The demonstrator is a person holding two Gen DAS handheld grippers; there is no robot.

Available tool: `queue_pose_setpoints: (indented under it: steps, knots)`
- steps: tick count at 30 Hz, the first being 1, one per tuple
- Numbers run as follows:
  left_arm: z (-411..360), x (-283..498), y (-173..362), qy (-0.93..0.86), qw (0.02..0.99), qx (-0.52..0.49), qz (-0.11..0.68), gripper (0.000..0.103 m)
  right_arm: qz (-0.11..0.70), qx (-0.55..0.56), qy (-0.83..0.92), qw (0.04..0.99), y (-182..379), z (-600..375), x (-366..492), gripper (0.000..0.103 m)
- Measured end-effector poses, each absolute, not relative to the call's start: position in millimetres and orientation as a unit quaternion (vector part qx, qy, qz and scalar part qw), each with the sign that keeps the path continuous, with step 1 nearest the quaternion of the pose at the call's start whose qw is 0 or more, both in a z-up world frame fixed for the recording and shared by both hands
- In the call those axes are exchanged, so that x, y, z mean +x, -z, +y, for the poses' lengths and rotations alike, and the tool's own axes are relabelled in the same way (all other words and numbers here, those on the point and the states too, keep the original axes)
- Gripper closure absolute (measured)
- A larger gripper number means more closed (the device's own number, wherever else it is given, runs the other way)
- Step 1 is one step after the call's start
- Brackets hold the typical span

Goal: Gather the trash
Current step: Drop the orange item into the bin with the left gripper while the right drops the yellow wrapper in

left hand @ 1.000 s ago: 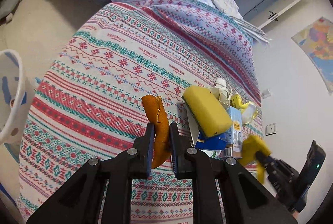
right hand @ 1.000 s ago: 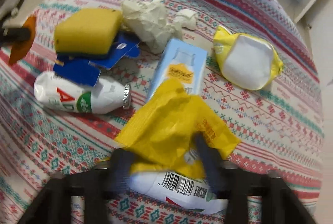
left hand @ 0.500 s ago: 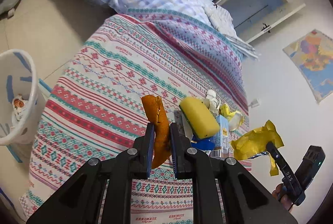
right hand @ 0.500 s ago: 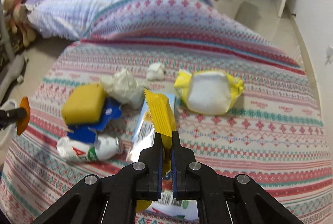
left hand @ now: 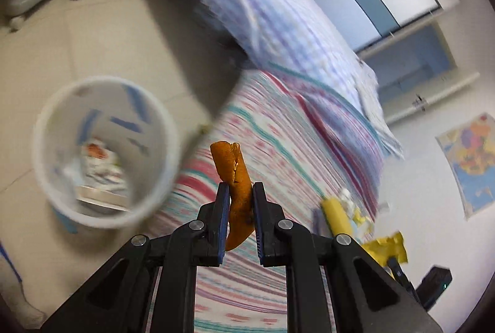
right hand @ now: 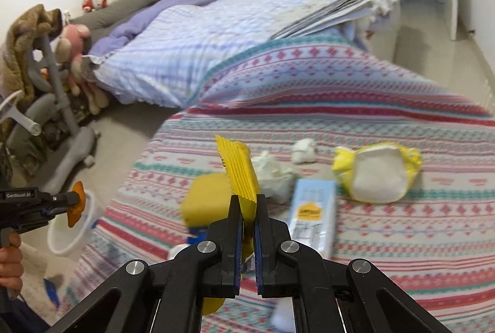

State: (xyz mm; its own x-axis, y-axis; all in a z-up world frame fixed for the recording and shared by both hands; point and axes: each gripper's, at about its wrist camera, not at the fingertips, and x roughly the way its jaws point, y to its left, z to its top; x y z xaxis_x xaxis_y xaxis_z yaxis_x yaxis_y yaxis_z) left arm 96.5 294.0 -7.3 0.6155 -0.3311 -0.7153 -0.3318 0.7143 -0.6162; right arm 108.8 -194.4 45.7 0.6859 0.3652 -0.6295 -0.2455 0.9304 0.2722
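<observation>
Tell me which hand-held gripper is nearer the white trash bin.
Left. The left hand-held gripper, clamping the orange peel, hangs beside the white trash bin; the right hand-held gripper is over the bed.

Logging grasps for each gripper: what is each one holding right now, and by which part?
Left gripper pinches a curled orange peel near its middle. Right gripper pinches a crinkled yellow plastic wrapper around mid-length, serrated end pointing up.

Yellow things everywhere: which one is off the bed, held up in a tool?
The flat yellow wrapper, pinched upright in the right tool. The yellow sponge and the yellow-edged white packet lie on the bed.
</observation>
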Motion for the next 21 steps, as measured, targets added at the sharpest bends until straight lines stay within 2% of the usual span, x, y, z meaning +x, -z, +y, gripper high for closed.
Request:
queue_pose_setpoints:
  steps: [5, 12, 21]
  knots:
    - [346, 79, 24, -0.05, 0.8, -0.41, 0.435, 0.088, 0.368, 0.116, -0.202, 0.9, -35, -176, 110, 0.098]
    - [365, 69, 40, -0.05, 0.781, -0.438, 0.443, 0.088, 0.374, 0.183, -0.263, 0.87, -19, -138, 110, 0.098]
    - [384, 76, 64, -0.066, 0.748, -0.482, 0.453, 0.086, 0.417, 0.164, -0.314, 0.837, 14, -46, 106, 0.096]
